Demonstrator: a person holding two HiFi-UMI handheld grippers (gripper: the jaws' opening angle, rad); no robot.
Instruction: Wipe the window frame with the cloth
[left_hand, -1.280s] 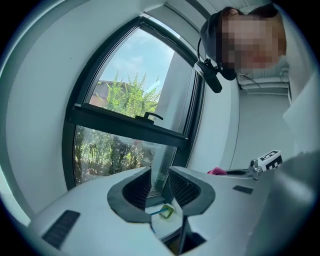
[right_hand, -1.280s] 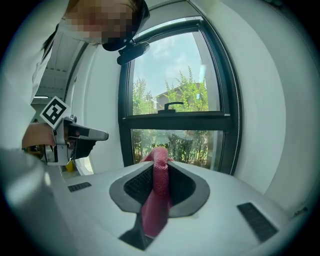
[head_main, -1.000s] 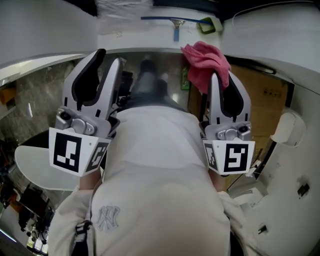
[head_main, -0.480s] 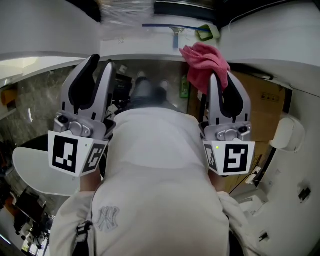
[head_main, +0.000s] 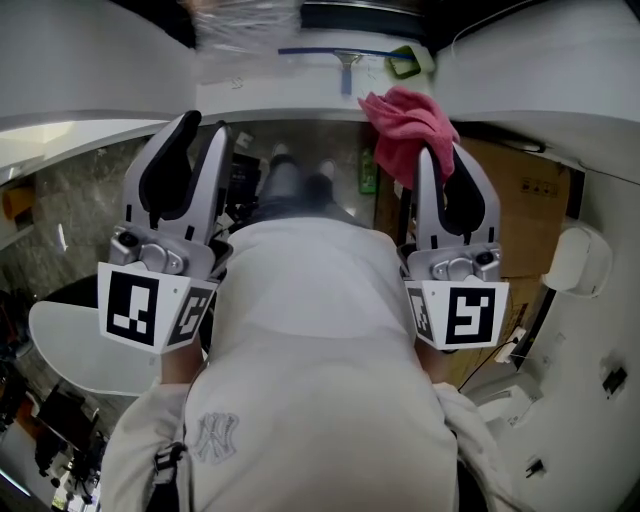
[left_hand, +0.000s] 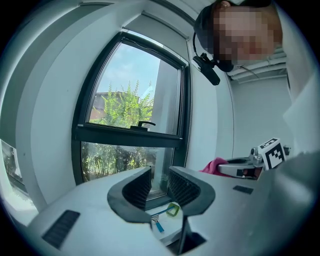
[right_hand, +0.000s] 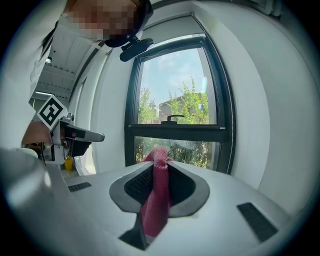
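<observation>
Cloth (head_main: 405, 125) sits bunched and clamped in the right gripper (head_main: 441, 170) fingers, apparently short of the dark window frame (right_hand: 172, 129). The left gripper (left_hand: 159, 176) fingers stand apart, holding nothing. Press the loose bunch flat on the frame and drag steadily.

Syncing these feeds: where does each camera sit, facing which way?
Head view: on the head, steeply down over the torso and both hand-held grippers.
Left gripper view: on the left hand-held gripper, facing the window frame; jaws open.
Right gripper view: on the right hand-held gripper, facing it too; jaws hold cloth.
Shared: window frame, cloth.
</observation>
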